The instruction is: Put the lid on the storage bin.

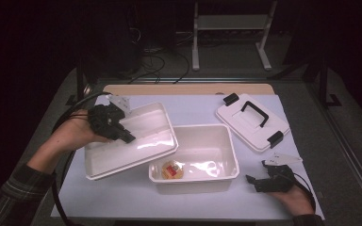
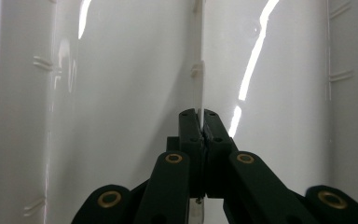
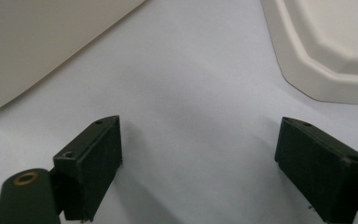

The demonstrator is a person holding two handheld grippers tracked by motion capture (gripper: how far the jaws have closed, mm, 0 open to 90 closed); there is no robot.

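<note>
The left claw [image 1: 128, 138] is clenched on the thin rim of a white tray [image 1: 136, 136], which the left gripper view shows as an edge pinched between its 2 jaws. The tray hangs tilted at about 9 o'clock from the bin [image 1: 202, 157], its right edge overlapping the bin's left rim. The bin sits near the middle of the bench [image 1: 122, 197], with a small red and yellow item [image 1: 172, 170] at its bottom. The lid [image 1: 252, 121], with its black handle, lies flat at 2 o'clock from the bin. The right claw [image 1: 258, 178] rests on the bench at 4 o'clock from the bin, released and empty, jaws wide apart.

The step in hand looks like lifting the inner tray out of the bin. The next move likely calls for carrying the tray clear to the left and setting it level on bare bench before letting go.
</note>
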